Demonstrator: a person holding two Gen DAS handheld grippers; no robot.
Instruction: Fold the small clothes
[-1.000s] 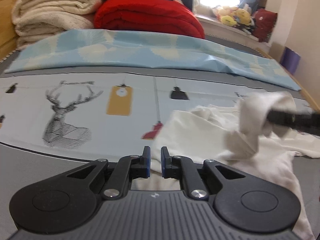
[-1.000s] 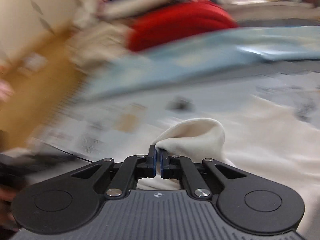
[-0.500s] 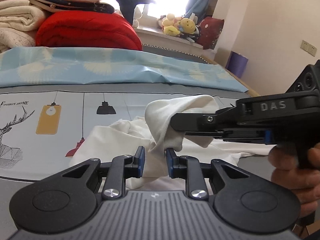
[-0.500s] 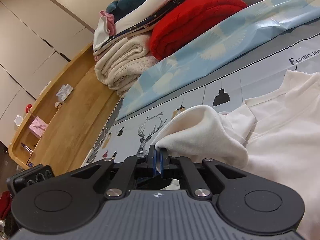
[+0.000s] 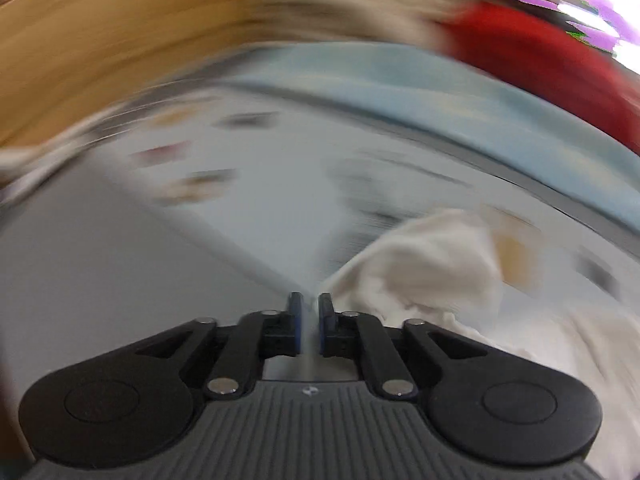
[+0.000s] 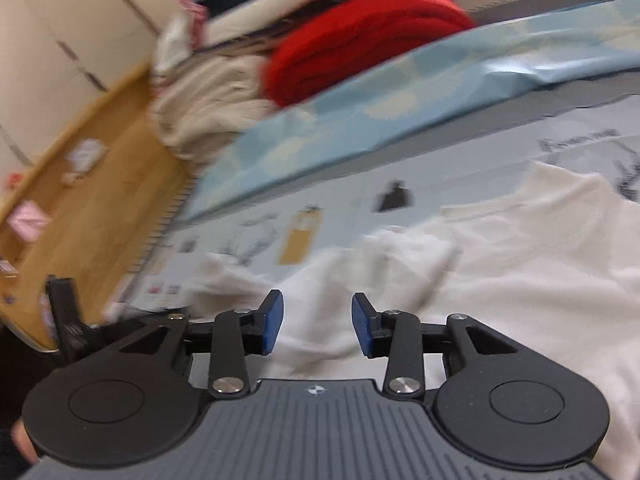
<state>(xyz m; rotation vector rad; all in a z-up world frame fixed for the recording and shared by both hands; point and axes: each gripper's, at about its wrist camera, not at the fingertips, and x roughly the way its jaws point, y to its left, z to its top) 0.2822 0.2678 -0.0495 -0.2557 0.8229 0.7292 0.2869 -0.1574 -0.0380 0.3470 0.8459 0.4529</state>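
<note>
Printed bedsheet [image 6: 460, 184] under white garment [image 6: 520, 264]; right claw [image 6: 318, 322] just parted, empty; left claw [image 5: 307, 326] narrowly apart, empty.

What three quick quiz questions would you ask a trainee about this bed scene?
1. True or false: the right tool is clamped on the white garment.
2. The folded blanket beside the cream towels is: A green, B red, C black.
3. Fill in: the ledge left of the bed is made of ____.

Key: 1 false, its jaws have just been opening, with the cloth beneath them unpinched. 2 B. 3 wood.
</note>
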